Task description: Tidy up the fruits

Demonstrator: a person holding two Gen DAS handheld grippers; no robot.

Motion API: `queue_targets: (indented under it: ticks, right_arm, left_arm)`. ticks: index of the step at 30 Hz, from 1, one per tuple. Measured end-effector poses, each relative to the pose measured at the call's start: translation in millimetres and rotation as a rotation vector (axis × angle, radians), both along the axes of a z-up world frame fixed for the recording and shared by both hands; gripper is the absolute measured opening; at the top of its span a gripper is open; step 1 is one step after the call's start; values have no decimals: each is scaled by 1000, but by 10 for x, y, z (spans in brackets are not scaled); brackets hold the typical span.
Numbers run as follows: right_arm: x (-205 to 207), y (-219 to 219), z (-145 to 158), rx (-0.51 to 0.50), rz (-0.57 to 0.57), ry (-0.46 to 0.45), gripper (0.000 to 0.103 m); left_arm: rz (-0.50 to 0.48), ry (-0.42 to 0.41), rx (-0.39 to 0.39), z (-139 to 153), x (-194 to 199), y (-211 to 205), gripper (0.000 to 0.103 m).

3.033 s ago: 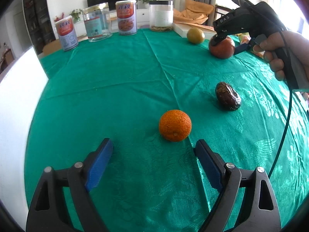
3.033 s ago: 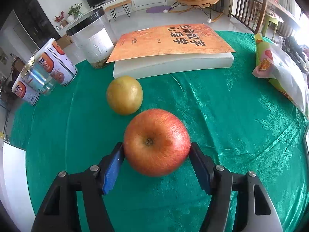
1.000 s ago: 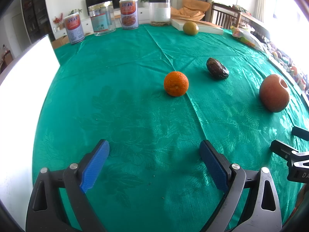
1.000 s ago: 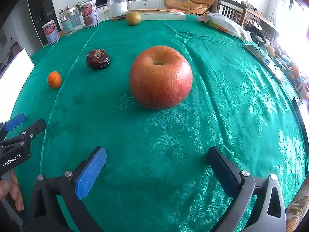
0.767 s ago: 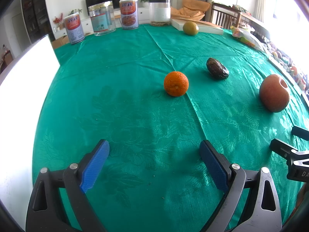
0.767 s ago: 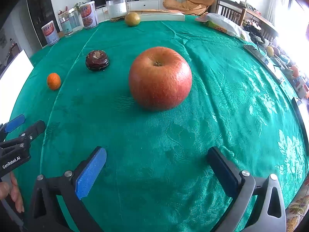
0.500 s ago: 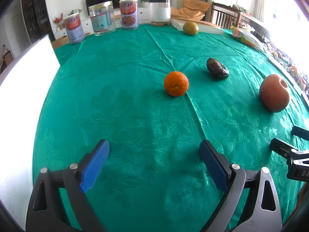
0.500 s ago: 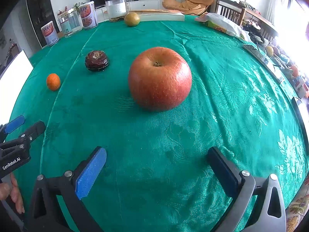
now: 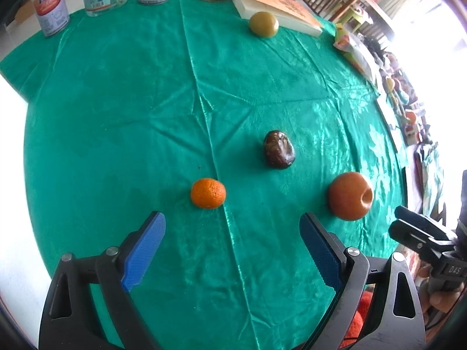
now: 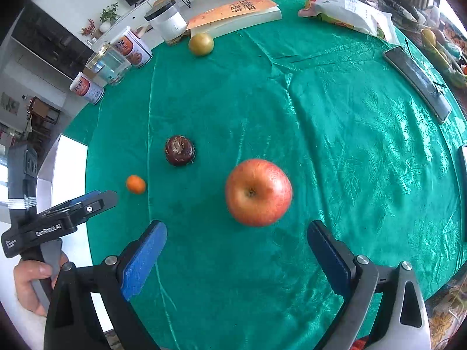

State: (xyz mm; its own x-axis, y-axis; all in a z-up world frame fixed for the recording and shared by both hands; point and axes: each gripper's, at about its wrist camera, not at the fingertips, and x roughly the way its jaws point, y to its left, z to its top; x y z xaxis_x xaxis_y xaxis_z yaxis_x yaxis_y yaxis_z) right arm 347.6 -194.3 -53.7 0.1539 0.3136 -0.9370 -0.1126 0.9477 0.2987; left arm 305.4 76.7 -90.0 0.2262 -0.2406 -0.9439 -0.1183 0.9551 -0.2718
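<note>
Four fruits lie apart on the green tablecloth [image 9: 116, 110]. A small orange [image 9: 208, 193] sits just beyond my left gripper [image 9: 232, 237], which stands open and holds nothing. The red apple [image 10: 258, 191] rests upright just beyond my right gripper [image 10: 236, 243]; its jaws are closing a little, wide apart, with nothing between them. A dark brown wrinkled fruit [image 9: 278, 153] lies between orange and apple, farther back. A yellow-green round fruit [image 9: 263, 23] sits far back against a book. Both grippers point steeply down at the cloth.
At the far edge stand several cans and jars [image 9: 49, 10] and an orange-covered book [image 10: 233, 11]. A snack bag [image 10: 347, 10] and a phone [image 10: 417, 80] lie at the right. A white board [image 10: 68, 169] borders the left edge. A hand [image 10: 29, 280] grips the left handle.
Both grippers have risen and tipped downward, so the table is seen more from above. The fruits have stayed in place. The right jaws have narrowed slightly.
</note>
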Motion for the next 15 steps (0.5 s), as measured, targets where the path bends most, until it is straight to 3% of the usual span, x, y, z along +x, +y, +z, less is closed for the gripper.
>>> queue_targets:
  ticks: [3, 9, 12, 14, 15]
  right_arm:
    - [125, 13, -115, -28, -3, 58, 96]
    - [228, 88, -299, -86, 22, 86, 92]
    - [257, 124, -381, -117, 37, 102, 89]
    - [270, 127, -422, -120, 40, 111, 87]
    - [280, 128, -434, -117, 40, 116, 87]
  left_arm:
    - [-18, 28, 45, -119, 77, -48, 92]
    - [10, 36, 27, -302, 105, -5, 92]
    - [9, 17, 57, -281, 114, 17, 89]
    - [1, 17, 64, -270, 126, 9, 72]
    - [-7, 30, 55, -288, 134, -7, 56]
